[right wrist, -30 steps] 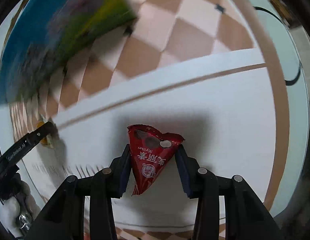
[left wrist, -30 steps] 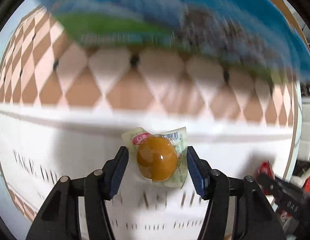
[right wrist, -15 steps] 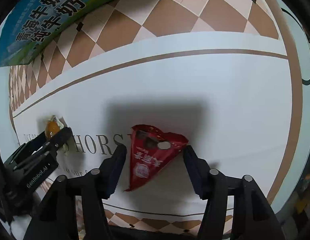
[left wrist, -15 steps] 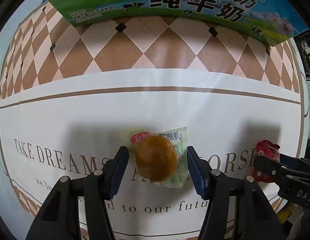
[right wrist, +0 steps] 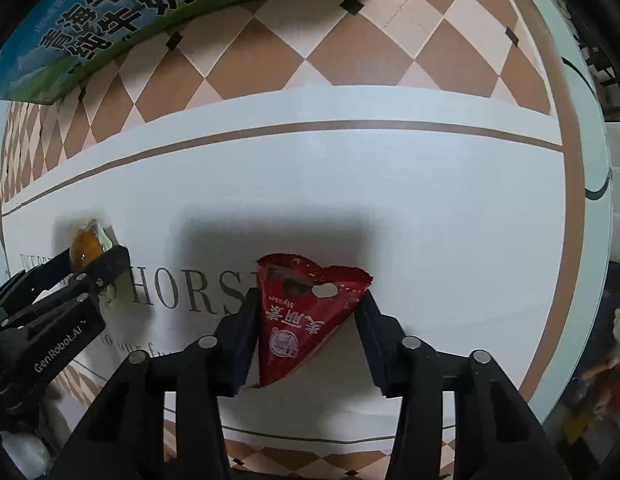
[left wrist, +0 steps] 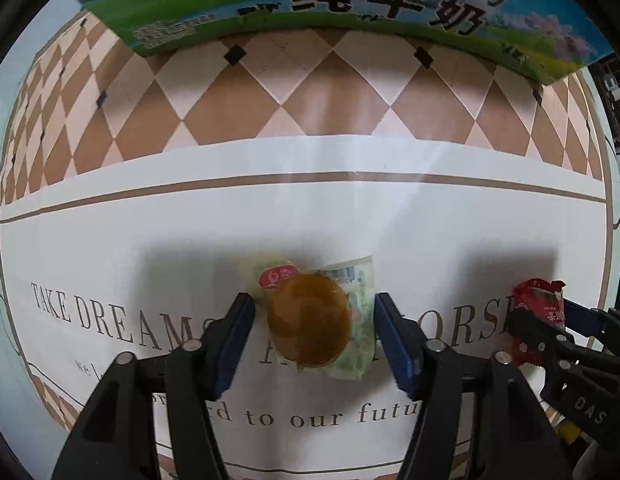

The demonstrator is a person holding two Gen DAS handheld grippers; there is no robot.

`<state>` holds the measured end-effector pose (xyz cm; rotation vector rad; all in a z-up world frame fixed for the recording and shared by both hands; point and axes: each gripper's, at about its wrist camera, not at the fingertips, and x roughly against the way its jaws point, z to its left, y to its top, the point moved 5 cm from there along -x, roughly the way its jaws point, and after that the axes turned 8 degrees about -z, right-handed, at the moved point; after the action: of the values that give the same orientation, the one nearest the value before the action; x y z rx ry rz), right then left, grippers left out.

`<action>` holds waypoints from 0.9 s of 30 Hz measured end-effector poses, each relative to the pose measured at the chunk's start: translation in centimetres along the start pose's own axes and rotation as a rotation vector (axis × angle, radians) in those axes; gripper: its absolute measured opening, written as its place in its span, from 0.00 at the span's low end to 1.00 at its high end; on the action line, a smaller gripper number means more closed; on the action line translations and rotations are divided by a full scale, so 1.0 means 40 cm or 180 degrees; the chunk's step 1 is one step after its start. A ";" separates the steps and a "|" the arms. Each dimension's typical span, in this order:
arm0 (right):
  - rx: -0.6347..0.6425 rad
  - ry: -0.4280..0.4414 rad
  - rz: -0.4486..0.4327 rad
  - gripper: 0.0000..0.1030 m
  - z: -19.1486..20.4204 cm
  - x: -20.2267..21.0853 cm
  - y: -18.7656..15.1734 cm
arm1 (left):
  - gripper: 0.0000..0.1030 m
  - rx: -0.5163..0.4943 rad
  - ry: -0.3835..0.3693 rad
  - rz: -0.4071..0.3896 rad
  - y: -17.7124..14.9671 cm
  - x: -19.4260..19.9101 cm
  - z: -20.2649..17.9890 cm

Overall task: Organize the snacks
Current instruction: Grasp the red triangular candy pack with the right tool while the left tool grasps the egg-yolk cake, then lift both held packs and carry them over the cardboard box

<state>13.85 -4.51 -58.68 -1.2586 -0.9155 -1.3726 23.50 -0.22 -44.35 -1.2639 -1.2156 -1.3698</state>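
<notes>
In the left wrist view, our left gripper (left wrist: pixel 314 320) pointed down at the table (left wrist: pixel 149 240), its fingers (left wrist: pixel 239 328) set either side of a round orange-brown snack in a clear wrapper (left wrist: pixel 310 318). The fingers had just been opening: a gap showed on each side of the wrapper, so the pads pressed on nothing. The snack lay flat on the white printed table cover, in the lower middle of the frame, over the lettering.

At the right edge of that view we saw the right gripper (left wrist: pixel 540 320) with a red packet (left wrist: pixel 540 306) between its tips.

In the right wrist view the same red triangular packet (right wrist: pixel 301 312) sat in the lower middle of the frame, broad end up, point toward the camera. Our right gripper (right wrist: pixel 305 320) had just been closing. Its left finger (right wrist: pixel 241 336) lay against the packet's edge; the right finger stood just beside the packet's upper corner, and we could not tell whether it touched.

A blue and green milk carton box (right wrist: pixel 109 12) lay on the checkered border (right wrist: pixel 350 48) at the upper left. The left gripper and orange snack showed at the left edge of this view.
</notes>
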 end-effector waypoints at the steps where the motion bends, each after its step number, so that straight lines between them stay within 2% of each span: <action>1: -0.0024 0.0049 0.0022 0.60 0.003 0.001 0.001 | 0.64 0.0011 -0.0019 0.0013 0.005 0.000 -0.004; 4: -0.0088 0.0123 0.0036 0.61 0.003 0.010 0.008 | 0.66 0.0136 -0.0109 -0.0047 0.014 0.001 0.003; 6: -0.0077 0.0111 0.0058 0.61 -0.011 0.021 0.010 | 0.75 0.0223 -0.0218 -0.0061 0.017 -0.001 0.004; 7: -0.0083 0.0122 0.0056 0.62 -0.015 0.026 0.011 | 0.76 0.0213 -0.0225 -0.0047 0.019 -0.002 0.003; 13: -0.0058 0.0089 0.0069 0.62 -0.031 0.021 0.005 | 0.76 0.0175 -0.0072 -0.0018 0.024 -0.010 -0.012; 14: -0.0049 0.0072 0.0062 0.62 -0.029 0.019 0.003 | 0.75 0.0169 -0.0052 -0.0024 0.025 -0.011 -0.014; 18: -0.0020 0.0002 -0.0005 0.60 -0.006 0.006 -0.027 | 0.58 0.0193 0.0038 -0.0122 0.023 0.001 -0.013; 20: 0.0028 -0.0109 -0.0068 0.48 0.020 0.008 -0.079 | 0.58 0.0184 0.0048 -0.0113 0.019 -0.001 -0.016; 21: 0.0051 -0.0138 -0.0112 0.45 0.021 0.014 -0.085 | 0.58 0.0188 0.0053 -0.0121 0.021 0.003 -0.019; 27: 0.0017 -0.0069 -0.0188 0.41 0.010 0.033 -0.115 | 0.57 0.0203 0.0027 -0.0129 0.005 0.007 -0.027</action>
<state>9.53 -3.46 -56.84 -1.2534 -0.9776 -1.4039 23.52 -1.32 -44.05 -1.1937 -1.2755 -1.3535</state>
